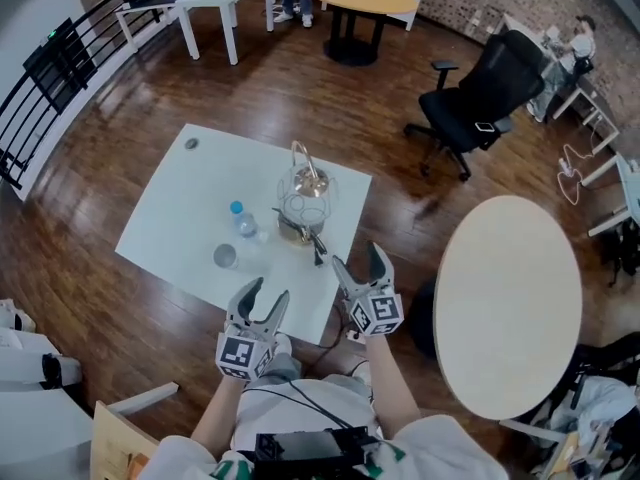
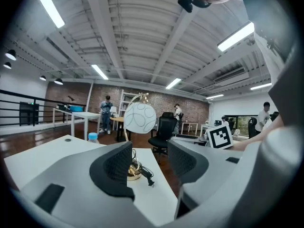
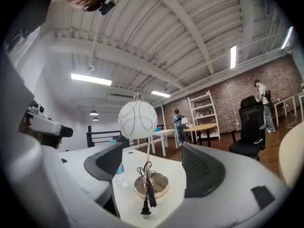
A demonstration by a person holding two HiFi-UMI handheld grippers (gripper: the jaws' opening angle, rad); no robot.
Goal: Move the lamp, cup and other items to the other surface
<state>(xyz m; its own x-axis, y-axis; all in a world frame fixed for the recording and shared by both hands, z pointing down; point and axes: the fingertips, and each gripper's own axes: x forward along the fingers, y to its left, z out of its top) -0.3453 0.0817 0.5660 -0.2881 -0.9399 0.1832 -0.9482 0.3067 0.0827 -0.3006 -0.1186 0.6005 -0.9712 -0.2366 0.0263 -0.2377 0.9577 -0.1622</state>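
On the white square table point(image 1: 165, 213) stands a lamp point(image 1: 305, 194) with a clear round globe, a brass base and a black cord with plug point(image 1: 318, 253). Left of it are a blue-capped water bottle point(image 1: 243, 219) and a small glass cup point(image 1: 224, 256). Both grippers hover over the table's near edge. My left gripper point(image 1: 266, 293) is open with nothing between its fingers. My right gripper point(image 1: 358, 258) is open too, just short of the plug. The right gripper view looks at the lamp's globe point(image 3: 137, 119), base point(image 3: 151, 185) and the bottle point(image 3: 119, 172). The left gripper view shows the globe point(image 2: 140, 118).
A cream round table point(image 1: 510, 308) stands to the right across a strip of wooden floor. A black office chair point(image 1: 478, 98) is behind it. A small round disc point(image 1: 191, 143) lies at the white table's far corner. More tables and people are far off.
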